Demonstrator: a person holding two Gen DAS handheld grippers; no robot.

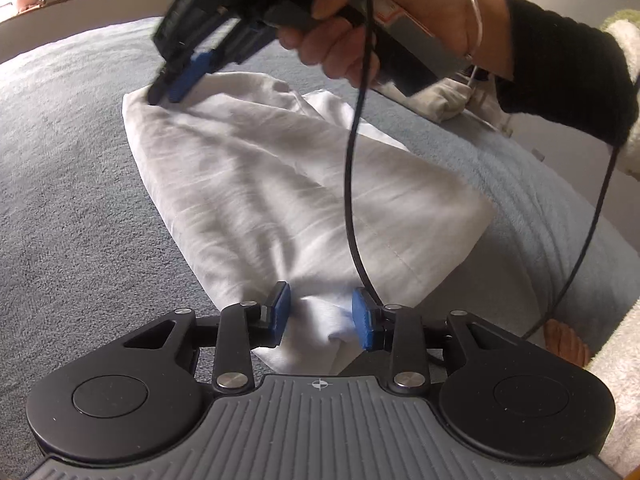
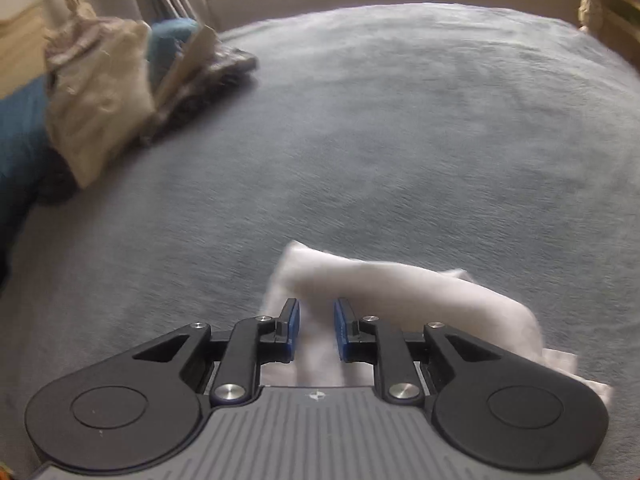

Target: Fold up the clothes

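A white garment [image 1: 260, 184] lies folded in a long strip on the grey-blue bed blanket [image 1: 60, 200]. Its near end is bunched between the blue pads of my left gripper [image 1: 322, 314]; the jaws stand apart and do not squeeze the cloth. At the far corner, my right gripper [image 1: 168, 92] is pinched on the garment, held by a hand [image 1: 400, 12] with a bracelet and a black sleeve. In the right wrist view the white garment [image 2: 400, 284] fills the narrow gap of the right gripper [image 2: 317, 328] and trails off to the right, blurred.
A black cable [image 1: 356, 160] hangs from the right gripper across the garment. A beige cloth bag [image 2: 96, 92], blue fabric [image 2: 20, 132] and a dark bundle [image 2: 224, 68] lie at the blanket's [image 2: 400, 140] left edge. A wall and window sill lie beyond the bed.
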